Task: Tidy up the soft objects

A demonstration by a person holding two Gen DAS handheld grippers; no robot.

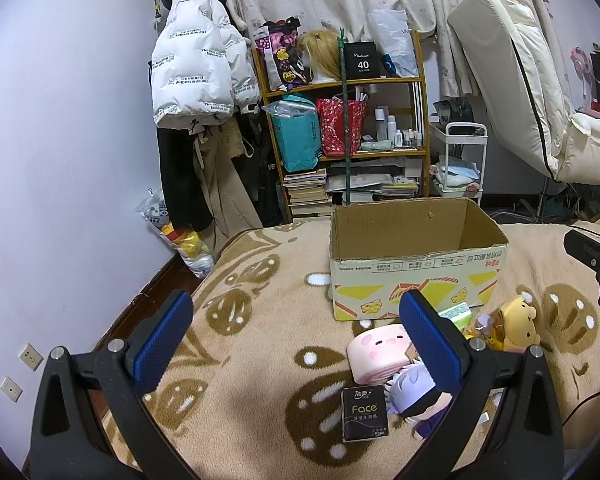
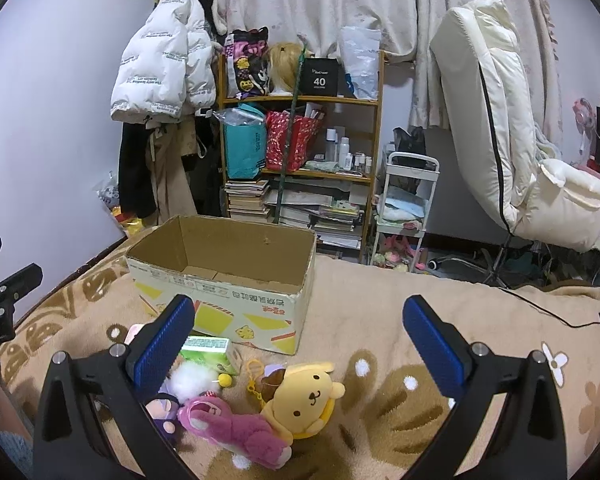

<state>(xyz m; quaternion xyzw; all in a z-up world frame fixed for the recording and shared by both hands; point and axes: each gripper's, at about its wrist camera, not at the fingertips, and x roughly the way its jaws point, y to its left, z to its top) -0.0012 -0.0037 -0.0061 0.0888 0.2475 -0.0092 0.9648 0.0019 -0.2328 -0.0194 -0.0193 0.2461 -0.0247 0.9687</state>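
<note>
An open, empty cardboard box (image 1: 416,268) stands on the beige patterned blanket (image 1: 260,340); it also shows in the right wrist view (image 2: 228,276). In front of it lie soft toys: a pink squishy block (image 1: 376,354), a white-haired doll (image 1: 414,394), a yellow dog plush (image 1: 518,326) (image 2: 308,398), a pink bear plush (image 2: 236,426), and a green tissue pack (image 2: 210,350). A black "Face" tissue pack (image 1: 364,414) lies nearest. My left gripper (image 1: 296,344) is open above the blanket, left of the toys. My right gripper (image 2: 300,344) is open just above the yellow plush.
A wooden shelf (image 1: 344,120) with bags, books and bottles stands behind the bed. A white jacket (image 1: 198,68) hangs on the left. A white chair (image 2: 512,128) and small trolley (image 2: 404,208) are at the right. A cable (image 2: 548,312) runs across the blanket.
</note>
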